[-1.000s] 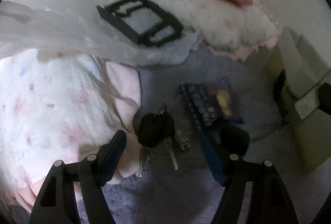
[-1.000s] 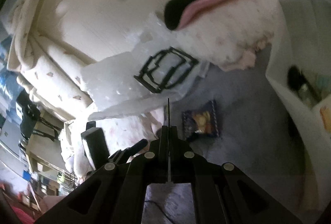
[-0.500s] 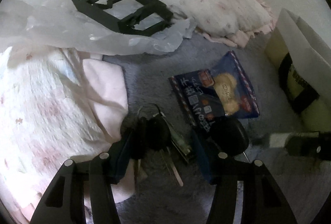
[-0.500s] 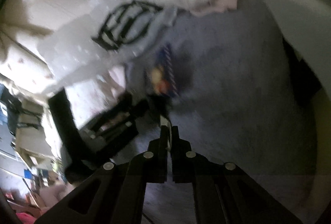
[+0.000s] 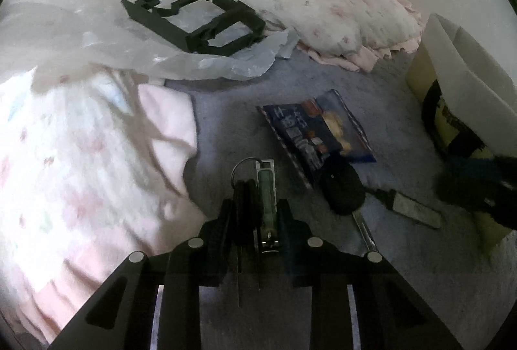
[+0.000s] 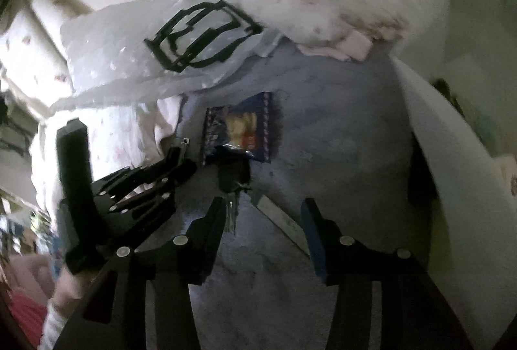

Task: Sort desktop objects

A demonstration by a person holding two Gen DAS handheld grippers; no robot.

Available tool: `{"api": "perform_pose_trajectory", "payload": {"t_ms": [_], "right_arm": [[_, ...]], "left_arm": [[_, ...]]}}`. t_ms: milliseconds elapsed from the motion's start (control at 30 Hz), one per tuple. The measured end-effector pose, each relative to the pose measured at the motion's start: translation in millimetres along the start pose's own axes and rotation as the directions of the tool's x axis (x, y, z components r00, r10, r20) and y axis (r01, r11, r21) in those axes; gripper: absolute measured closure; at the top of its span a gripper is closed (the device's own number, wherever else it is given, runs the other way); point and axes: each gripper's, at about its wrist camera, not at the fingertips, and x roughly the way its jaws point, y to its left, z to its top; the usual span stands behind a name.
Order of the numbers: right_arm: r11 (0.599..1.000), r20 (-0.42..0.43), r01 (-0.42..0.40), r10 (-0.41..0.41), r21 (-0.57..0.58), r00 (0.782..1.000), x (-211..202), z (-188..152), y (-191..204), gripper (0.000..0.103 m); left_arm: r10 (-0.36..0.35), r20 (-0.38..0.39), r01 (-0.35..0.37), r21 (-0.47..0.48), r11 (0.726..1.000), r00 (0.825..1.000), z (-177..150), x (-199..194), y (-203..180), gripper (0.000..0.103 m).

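Note:
My left gripper (image 5: 255,217) is shut on a bunch of keys (image 5: 258,188) with a nail clipper on its ring, low over the grey fleece surface. A second black-headed key (image 5: 342,191) and a flat metal blade (image 5: 416,214) lie just right of it. A blue snack packet (image 5: 320,130) lies beyond. My right gripper (image 6: 261,214) is open above the blade (image 6: 281,221), with the black key (image 6: 232,179) and the snack packet (image 6: 239,130) ahead. The left gripper also shows in the right wrist view (image 6: 174,169).
A black plastic frame (image 5: 194,20) rests on crumpled clear plastic (image 5: 97,43) at the back. Floral pillows (image 5: 323,14) and a quilt (image 5: 80,156) lie at the back and left. A white and yellow box (image 5: 458,104) stands at the right.
My left gripper has closed on the bunch of keys. My right gripper has opened and let go of the thin blade, which now lies on the fleece.

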Motion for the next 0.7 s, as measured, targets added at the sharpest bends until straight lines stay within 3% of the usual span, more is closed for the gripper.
{"api": "perform_pose_trajectory", "payload": {"t_ms": [167, 300, 400, 467, 533, 567, 600, 633, 700], "right_arm": [[0.998, 0.077, -0.058, 0.059, -0.015, 0.995, 23, 3, 5, 0.054], [0.998, 0.117, -0.026, 0.033, -0.06, 0.993, 40, -1, 14, 0.054], [0.996, 0.116, -0.061, 0.069, -0.066, 0.991, 57, -7, 19, 0.053], [0.991, 0.07, 0.016, -0.007, -0.135, 0.998, 77, -15, 30, 0.053], [0.973, 0.118, 0.091, -0.067, -0.21, 0.991, 78, -21, 42, 0.053], [0.971, 0.123, 0.108, -0.082, -0.213, 0.989, 79, -22, 44, 0.055], [0.972, 0.128, 0.118, -0.093, -0.203, 0.987, 79, -21, 44, 0.067], [0.976, 0.126, 0.12, -0.099, -0.181, 0.987, 78, -19, 41, 0.071], [0.987, 0.116, 0.091, -0.075, -0.135, 0.99, 75, -16, 35, 0.071]], "left_arm": [[0.008, -0.037, -0.009, -0.033, 0.999, 0.999, -17, -14, 3, 0.079], [0.019, -0.066, -0.021, -0.034, 0.999, 0.998, -33, -20, 6, 0.079], [0.007, -0.072, -0.012, -0.07, 0.997, 0.997, -40, -20, 14, 0.079], [-0.016, -0.063, 0.01, -0.105, 0.994, 0.998, -42, -20, 20, 0.079], [-0.026, -0.06, 0.019, -0.115, 0.993, 0.998, -44, -19, 22, 0.079], [-0.027, -0.058, 0.02, -0.115, 0.993, 0.998, -45, -17, 22, 0.079], [-0.027, -0.055, 0.02, -0.12, 0.993, 0.998, -46, -15, 23, 0.079], [-0.028, -0.051, 0.021, -0.129, 0.991, 0.998, -47, -16, 23, 0.079], [-0.038, -0.045, 0.031, -0.155, 0.988, 0.998, -48, -18, 25, 0.079]]}}
